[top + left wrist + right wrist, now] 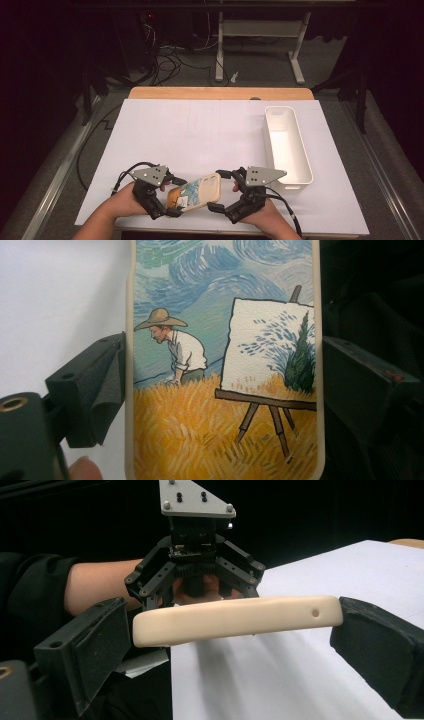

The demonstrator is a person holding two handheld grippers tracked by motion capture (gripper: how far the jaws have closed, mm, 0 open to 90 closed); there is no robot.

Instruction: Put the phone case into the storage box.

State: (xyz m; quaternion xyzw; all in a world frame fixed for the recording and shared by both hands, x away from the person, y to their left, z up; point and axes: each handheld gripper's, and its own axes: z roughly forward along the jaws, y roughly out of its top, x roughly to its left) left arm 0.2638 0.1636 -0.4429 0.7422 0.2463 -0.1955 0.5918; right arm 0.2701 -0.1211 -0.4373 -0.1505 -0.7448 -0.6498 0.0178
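- One phone case (197,191) is held just above the near edge of the table, between the two grippers; it is a rounded rectangle with a smooth cream rim and a matte finish.
- In the left gripper view the phone case (225,365) shows a painted picture: swirling blue sky, yellow wheat in short strokes, a figure in a straw hat and an easel with a canvas.
- In the right gripper view the phone case (235,620) is seen edge-on, a thin pale bar with soft corners and one small round hole near its right end.
- The left gripper (170,195) is clenched on the case's long sides; its two black jaws, faced with dark foam-like pads, press against both cream edges.
- The right gripper (225,192) is released: its two black, grainy jaws stand either side of the case's ends with gaps showing, not pressing it.
- Each gripper carries one grey three-cornered metal plate with screws, two in all.
- One white plastic bin (287,147), long, narrow and smooth-walled, stands at the right of the table, well apart from the case.
- One large white paper sheet (200,130) covers the table (220,93), whose wooden edge shows along the far side.
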